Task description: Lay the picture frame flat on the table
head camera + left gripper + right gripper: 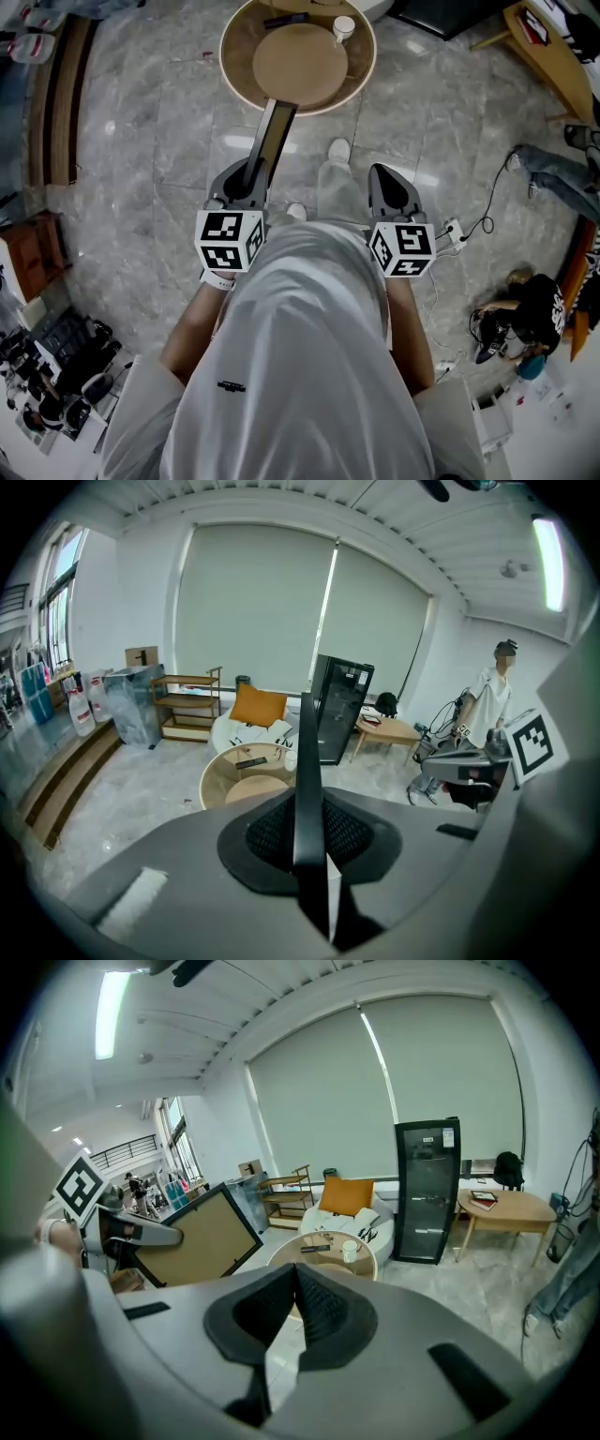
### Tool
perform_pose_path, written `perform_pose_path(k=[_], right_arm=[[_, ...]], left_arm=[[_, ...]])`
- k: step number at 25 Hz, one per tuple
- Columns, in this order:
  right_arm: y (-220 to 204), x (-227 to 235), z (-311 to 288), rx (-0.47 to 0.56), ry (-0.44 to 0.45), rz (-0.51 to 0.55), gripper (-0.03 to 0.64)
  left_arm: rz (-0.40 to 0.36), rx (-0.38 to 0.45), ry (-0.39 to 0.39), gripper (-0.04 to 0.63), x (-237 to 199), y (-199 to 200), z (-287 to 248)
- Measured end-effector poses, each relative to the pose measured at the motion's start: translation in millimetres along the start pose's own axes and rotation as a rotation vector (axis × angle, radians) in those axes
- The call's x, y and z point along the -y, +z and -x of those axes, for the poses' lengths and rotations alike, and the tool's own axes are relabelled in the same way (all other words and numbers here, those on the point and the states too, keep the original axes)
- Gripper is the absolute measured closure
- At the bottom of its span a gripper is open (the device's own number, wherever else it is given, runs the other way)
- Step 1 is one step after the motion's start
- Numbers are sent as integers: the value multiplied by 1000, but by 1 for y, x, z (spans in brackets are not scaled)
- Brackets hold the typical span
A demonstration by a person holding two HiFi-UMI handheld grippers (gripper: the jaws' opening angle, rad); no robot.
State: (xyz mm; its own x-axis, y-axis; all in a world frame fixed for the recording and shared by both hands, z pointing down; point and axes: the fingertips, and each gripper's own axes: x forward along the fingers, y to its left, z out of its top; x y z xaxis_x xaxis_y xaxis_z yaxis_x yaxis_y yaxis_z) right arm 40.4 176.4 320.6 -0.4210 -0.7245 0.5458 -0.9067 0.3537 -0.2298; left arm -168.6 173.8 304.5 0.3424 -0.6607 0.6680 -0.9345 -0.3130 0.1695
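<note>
The picture frame [270,131] has a black border and a tan back. It stands on edge, gripped at its near end by my left gripper [247,176], which is shut on it. In the left gripper view the picture frame [307,752] is a thin dark bar between the pads of the left gripper [307,822]. The right gripper view shows the frame's tan back [192,1237]. My right gripper [389,183] is held beside it, shut and empty, the pads of the right gripper [298,1290] touching. Ahead on the floor stands a round wooden table [234,70] carrying a white cup [344,26] and a remote [286,19].
A black glass-door cabinet [427,1190] and a white sofa with an orange cushion [349,1196] stand behind the round table [286,1252]. A wooden side table [548,47] is at far right. One person crouches [530,309] at right and another stands [492,705]. Cables [473,225] lie on the floor.
</note>
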Motion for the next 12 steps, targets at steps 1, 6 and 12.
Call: perform_pose_path(k=[1, 6, 12], right_arm=[[8, 9, -8, -2, 7, 3, 612], [38, 58, -46, -22, 40, -7, 612], [63, 95, -80, -22, 71, -18, 612]], left_arm=[[0, -8, 6, 551, 1, 8, -10], [-1, -32, 30, 551, 12, 51, -58], [-6, -54, 47, 551, 20, 84, -99]])
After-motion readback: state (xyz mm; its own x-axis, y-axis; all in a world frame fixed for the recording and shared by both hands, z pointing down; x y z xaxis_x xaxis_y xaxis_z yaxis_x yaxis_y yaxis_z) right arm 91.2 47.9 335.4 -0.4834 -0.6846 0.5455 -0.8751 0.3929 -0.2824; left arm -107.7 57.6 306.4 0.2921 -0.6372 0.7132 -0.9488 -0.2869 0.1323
